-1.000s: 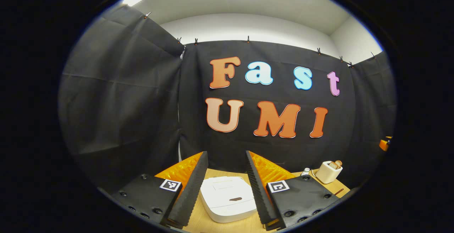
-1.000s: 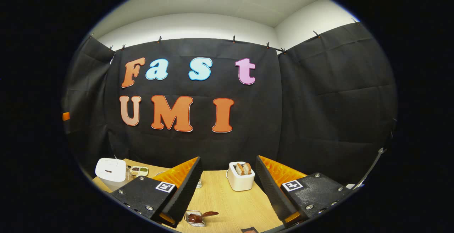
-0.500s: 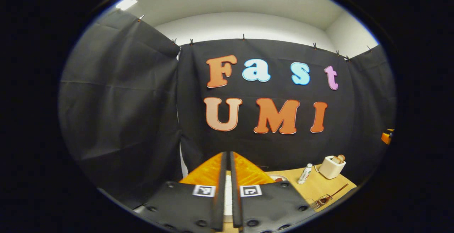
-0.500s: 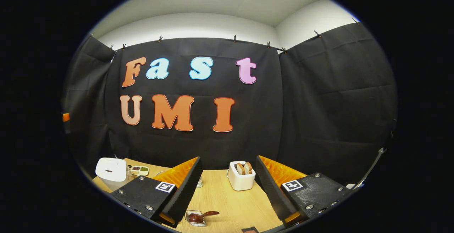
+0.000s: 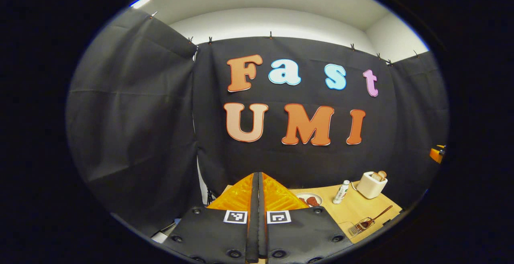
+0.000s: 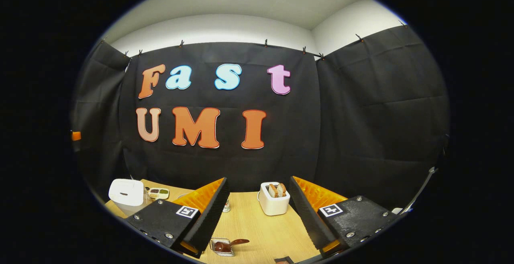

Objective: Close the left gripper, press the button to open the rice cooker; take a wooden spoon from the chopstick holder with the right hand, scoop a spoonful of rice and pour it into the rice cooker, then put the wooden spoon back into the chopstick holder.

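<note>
Left gripper [image 5: 257,183] pressing its 2 fingers together, holding nothing; right gripper [image 6: 257,199] gaping wide above worktop [image 6: 257,228], rice cooker [image 6: 125,192] sitting closed.

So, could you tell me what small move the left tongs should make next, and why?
Probably lower the left tongs onto the rice cooker's button. Their jaws are already shut with nothing between them, so step one looks done, and the cooker's lid is down. The right tongs wait open above the table.
</note>
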